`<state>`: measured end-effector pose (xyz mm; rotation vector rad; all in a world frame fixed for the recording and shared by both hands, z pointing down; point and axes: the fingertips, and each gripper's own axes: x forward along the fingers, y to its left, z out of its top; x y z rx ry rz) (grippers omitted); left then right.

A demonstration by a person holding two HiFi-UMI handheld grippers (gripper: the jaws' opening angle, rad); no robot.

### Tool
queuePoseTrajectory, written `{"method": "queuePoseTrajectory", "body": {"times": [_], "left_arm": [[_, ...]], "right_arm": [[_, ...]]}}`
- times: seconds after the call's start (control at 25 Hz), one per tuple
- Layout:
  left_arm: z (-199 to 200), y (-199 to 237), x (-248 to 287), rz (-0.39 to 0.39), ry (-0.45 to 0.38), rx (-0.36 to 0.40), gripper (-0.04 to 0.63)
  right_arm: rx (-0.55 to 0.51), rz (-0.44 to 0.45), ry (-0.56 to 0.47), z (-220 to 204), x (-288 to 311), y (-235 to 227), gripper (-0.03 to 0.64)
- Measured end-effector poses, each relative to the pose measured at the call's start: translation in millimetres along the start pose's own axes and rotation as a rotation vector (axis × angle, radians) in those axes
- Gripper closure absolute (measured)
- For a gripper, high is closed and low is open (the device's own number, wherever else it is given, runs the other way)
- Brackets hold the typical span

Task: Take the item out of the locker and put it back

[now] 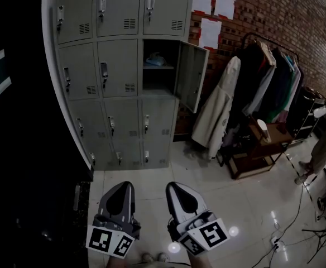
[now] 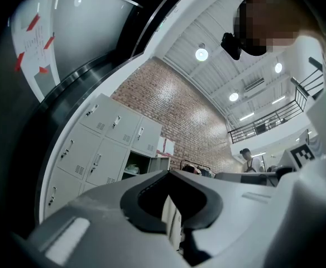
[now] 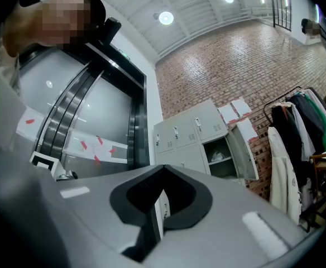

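Note:
A grey bank of lockers (image 1: 104, 66) stands ahead, and one middle-row locker (image 1: 158, 66) has its door (image 1: 190, 74) swung out to the right. A pale bluish item (image 1: 154, 59) lies on that locker's shelf. Both grippers are held low over the white floor, well short of the lockers. My left gripper (image 1: 121, 186) is shut and empty, and my right gripper (image 1: 174, 187) is shut and empty beside it. The left gripper view shows its jaws (image 2: 171, 175) meeting below the open locker (image 2: 134, 164). In the right gripper view the item (image 3: 219, 157) sits far beyond the right gripper (image 3: 163, 169).
A clothes rack (image 1: 263, 77) with hanging coats stands right of the lockers, and a pale coat (image 1: 216, 113) hangs closest to the open door. A low wooden table (image 1: 260, 144) sits under the rack. Cables (image 1: 313, 205) trail on the floor at right, near a person (image 1: 325, 144). A dark wall (image 1: 18, 149) runs along the left.

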<state>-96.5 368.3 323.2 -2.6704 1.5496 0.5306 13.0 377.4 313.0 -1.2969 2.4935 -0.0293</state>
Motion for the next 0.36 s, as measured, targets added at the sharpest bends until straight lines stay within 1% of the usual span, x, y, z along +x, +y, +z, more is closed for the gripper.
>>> {"method": "queuePoseTrajectory", "body": {"times": [0.2, 0.36], "left_arm": [[-1.0, 7.5, -2.4, 0.012, -0.004, -0.002, 0.592], [-10.1, 14.3, -9.3, 0.031, 0.01, 0.011, 0.592]], "right_arm": [[-0.002, 0.003, 0.001, -1.4, -0.9, -1.4, 0.615], [-0.003, -0.011, 0.022, -15.1, -11.8, -7.4, 0.615]]}}
